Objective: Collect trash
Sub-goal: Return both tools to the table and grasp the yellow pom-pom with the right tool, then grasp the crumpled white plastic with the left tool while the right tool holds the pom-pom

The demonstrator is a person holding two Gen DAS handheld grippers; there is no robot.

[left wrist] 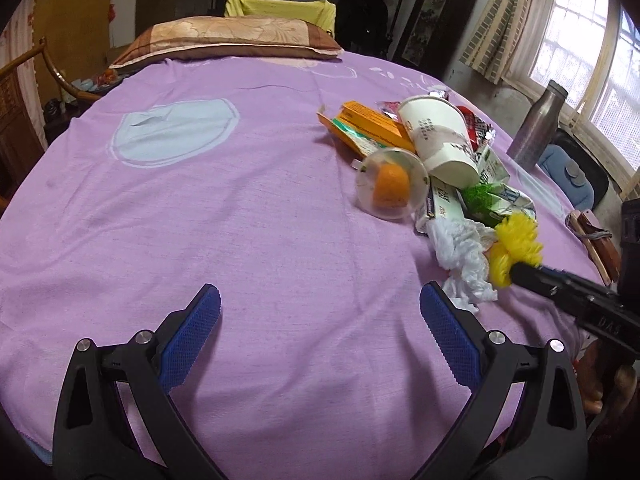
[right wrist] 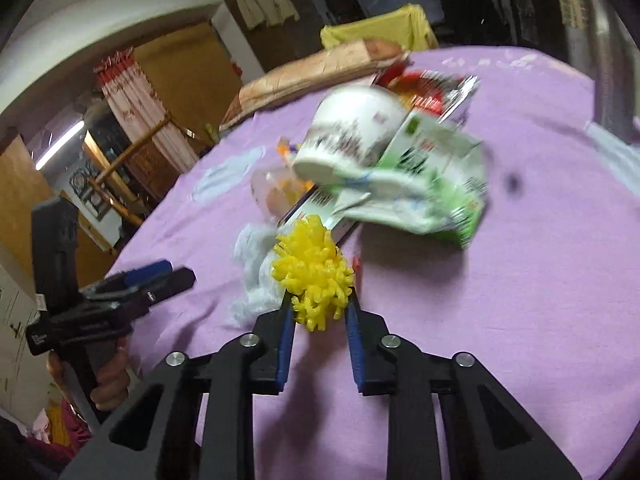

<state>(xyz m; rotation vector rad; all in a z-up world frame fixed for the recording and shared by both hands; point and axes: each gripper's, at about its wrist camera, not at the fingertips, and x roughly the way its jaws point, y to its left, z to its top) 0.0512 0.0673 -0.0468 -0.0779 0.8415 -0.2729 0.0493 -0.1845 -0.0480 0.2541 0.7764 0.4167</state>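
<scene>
Right tongs (right wrist: 318, 308) are pinched on a frilly yellow plastic tuft (right wrist: 314, 276) beside crumpled white film (right wrist: 252, 276), near the bed's (left wrist: 200, 220) right edge (lilac sheet); left tongs (left wrist: 320, 312) are spread, empty.

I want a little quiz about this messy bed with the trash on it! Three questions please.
1. True or false: the right gripper is closed on the yellow frilly wrapper.
2. What orange thing sits inside the clear plastic cup?
   A. a carrot  B. a piece of orange  C. a ball
3. Fill in: the left gripper is ____ and holds nothing.

Key: 1 true; 2 B; 3 open.
</scene>
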